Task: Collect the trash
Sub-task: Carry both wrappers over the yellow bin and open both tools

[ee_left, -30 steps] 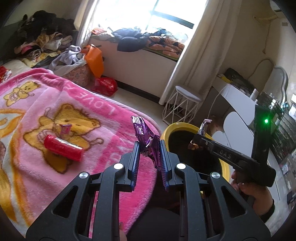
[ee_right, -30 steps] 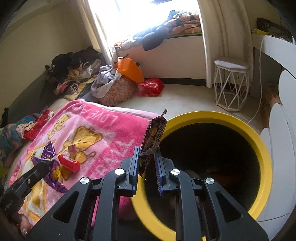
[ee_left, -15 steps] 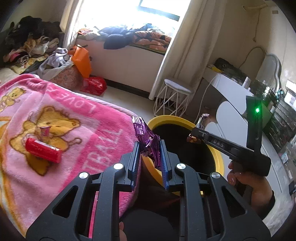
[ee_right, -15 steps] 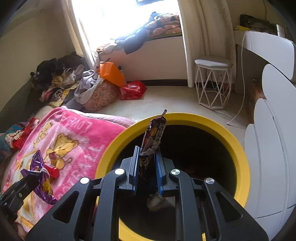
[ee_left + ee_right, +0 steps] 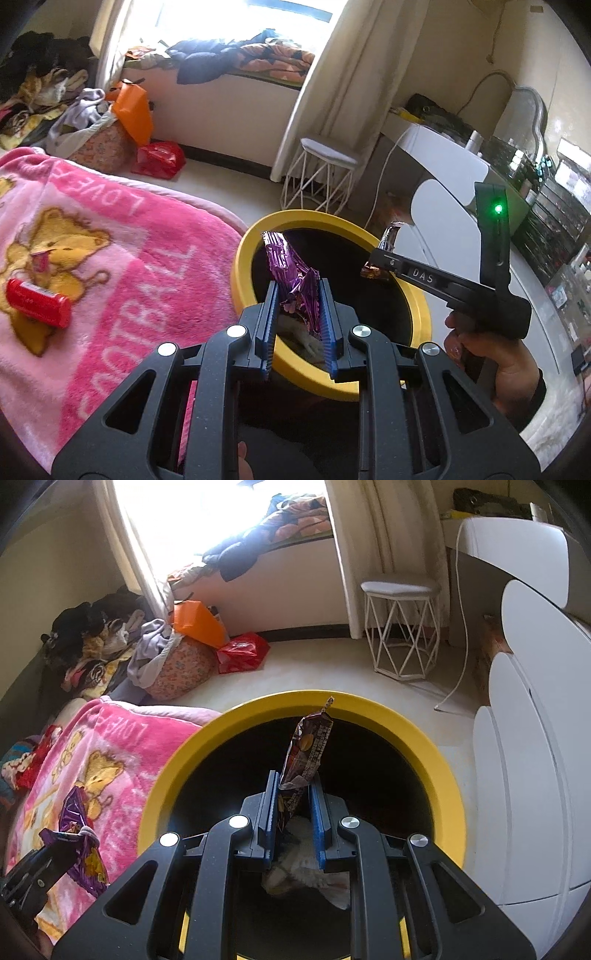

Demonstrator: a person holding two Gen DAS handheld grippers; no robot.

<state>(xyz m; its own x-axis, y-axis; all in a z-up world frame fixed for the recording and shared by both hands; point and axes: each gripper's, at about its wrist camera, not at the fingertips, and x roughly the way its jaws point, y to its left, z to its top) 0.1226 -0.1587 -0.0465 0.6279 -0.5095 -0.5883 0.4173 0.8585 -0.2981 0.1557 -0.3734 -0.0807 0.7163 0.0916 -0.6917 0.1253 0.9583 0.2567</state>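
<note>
The left gripper (image 5: 298, 314) is clamped on a crumpled purple foil wrapper (image 5: 291, 275), which sticks up from between its blue pads, and just beyond and below its tips gapes the black mouth of the yellow-rimmed bin (image 5: 255, 240), with some pale rubbish lying at the bottom. A little to its right, the right gripper (image 5: 294, 808) is pinched on a dark brown snack packet (image 5: 306, 749) that stands upright out of its narrow jaws, right over the bin's opening; the hand (image 5: 506, 363) gripping that tool shows below its handle. To the left of both claws the pink teddy-bear blanket (image 5: 122, 266) runs up beside the bin's rim, and well out on it lies a red cylinder-shaped packet (image 5: 37, 302) with a small pink scrap (image 5: 40, 260) just past it. Farther off ahead stand a white wire stool (image 5: 400, 627), a red bag (image 5: 242, 651) and an orange bag (image 5: 197, 622) on the floor, then the windowsill heaped with clothes
</note>
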